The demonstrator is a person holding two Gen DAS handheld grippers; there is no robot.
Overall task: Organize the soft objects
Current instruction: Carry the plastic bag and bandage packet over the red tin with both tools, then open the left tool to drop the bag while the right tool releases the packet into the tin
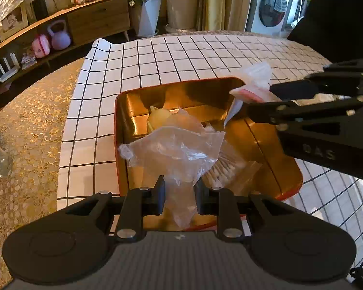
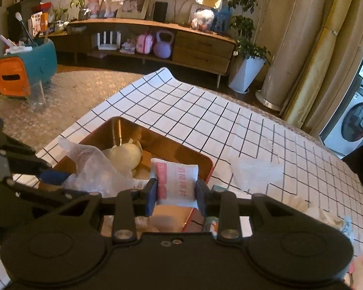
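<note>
A gold tin box with a red rim [image 1: 123, 111] sits on the checked tablecloth; it also shows in the right wrist view [image 2: 113, 123]. My left gripper [image 1: 179, 195] is shut on a crumpled clear plastic bag [image 1: 176, 149] above the box. Inside lie a pale soft pouch [image 1: 158, 118] and a bag of cotton swabs [image 1: 223, 166]. My right gripper [image 2: 176, 194] is shut on a white packet with pink print [image 2: 175, 181] and holds it over the box's right side. That packet shows in the left wrist view [image 1: 250, 89], with the right gripper [image 1: 259, 101] reaching in from the right.
Another clear bag [image 2: 256, 171] and more soft packets [image 2: 326, 215] lie on the cloth to the right of the box. A wooden sideboard [image 2: 181, 41], a potted plant [image 2: 246, 72] and a teal stool [image 2: 36, 60] stand beyond the table. A washing machine [image 2: 355, 120] is far right.
</note>
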